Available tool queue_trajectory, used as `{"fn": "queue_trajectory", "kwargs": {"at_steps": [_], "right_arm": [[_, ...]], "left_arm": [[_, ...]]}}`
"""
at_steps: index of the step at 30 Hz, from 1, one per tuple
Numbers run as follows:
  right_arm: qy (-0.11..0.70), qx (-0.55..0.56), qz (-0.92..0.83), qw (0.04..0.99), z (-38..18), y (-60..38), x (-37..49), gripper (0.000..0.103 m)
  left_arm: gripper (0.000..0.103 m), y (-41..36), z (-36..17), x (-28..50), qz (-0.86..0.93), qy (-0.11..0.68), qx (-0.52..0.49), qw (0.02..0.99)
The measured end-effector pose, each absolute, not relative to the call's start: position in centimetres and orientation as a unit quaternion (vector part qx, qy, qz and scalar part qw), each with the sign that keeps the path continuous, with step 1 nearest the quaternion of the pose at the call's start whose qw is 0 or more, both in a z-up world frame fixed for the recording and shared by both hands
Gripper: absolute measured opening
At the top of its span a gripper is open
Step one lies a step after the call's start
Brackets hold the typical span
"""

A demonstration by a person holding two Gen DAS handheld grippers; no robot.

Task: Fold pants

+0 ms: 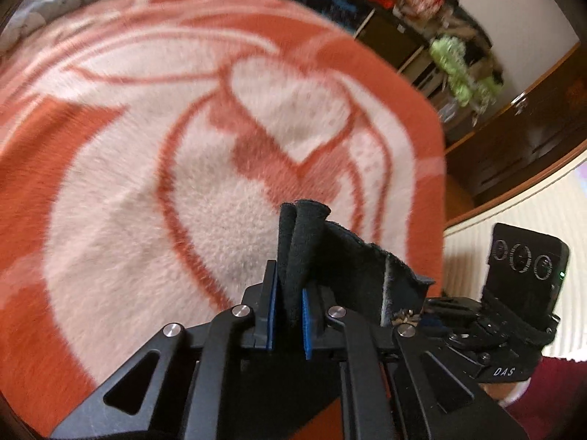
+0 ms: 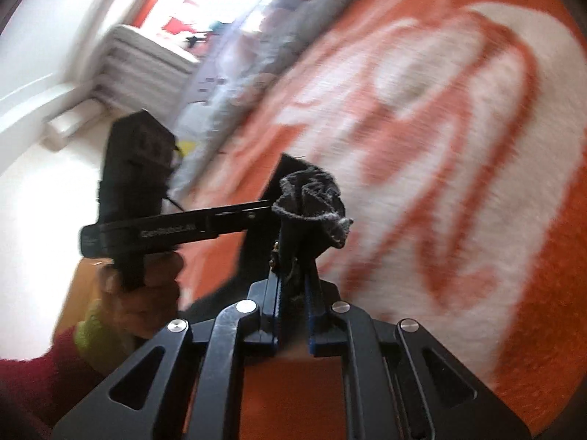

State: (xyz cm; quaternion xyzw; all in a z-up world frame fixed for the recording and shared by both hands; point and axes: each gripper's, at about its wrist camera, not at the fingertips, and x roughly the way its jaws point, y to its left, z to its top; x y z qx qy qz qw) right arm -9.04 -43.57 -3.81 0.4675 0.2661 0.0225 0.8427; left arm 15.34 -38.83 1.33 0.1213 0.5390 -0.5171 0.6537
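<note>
Left gripper [image 1: 288, 289] clenched on a bunched edge of the black fleecy pants [image 1: 341, 260], held up above the orange-and-white patterned fuzzy blanket [image 1: 146, 146]. Right gripper [image 2: 295, 275] likewise clamped on a gathered fold of the same dark fabric, close beside the left one.

Pants [image 1: 304, 256] between both claws — above the blanket [image 1: 146, 146].

Most of pants [image 1: 352, 267] hidden behind gripper frames; only bunched dark folds visible. Right view heavily motion-blurred, blanket [image 2: 458, 154] pattern smeared, radiator [image 2: 139, 66] soft. Clutter on far shelf [image 1: 451, 58] too blurred to identify. Blanket edges cut off by both frames.
</note>
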Motion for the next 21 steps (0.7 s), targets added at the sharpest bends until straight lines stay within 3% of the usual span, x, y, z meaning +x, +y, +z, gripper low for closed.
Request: {"fn": "queue_trajectory", "kwargs": {"at_steps": [10, 21], "right_arm": [[0.256, 0.427, 0.170, 0.851, 1.1, -37.2, -4.5, 0.011], [0.324, 0.389, 0.241, 0.828, -0.7, -29.8, 2.1, 0.011]], "left_arm": [[0.009, -27.5, 7.8, 15.1, -0.507, 0.496, 0.033, 0.704], [0.009, -16.0, 5.3, 15.3, -0.439, 0.503, -0.041, 0.743]]}}
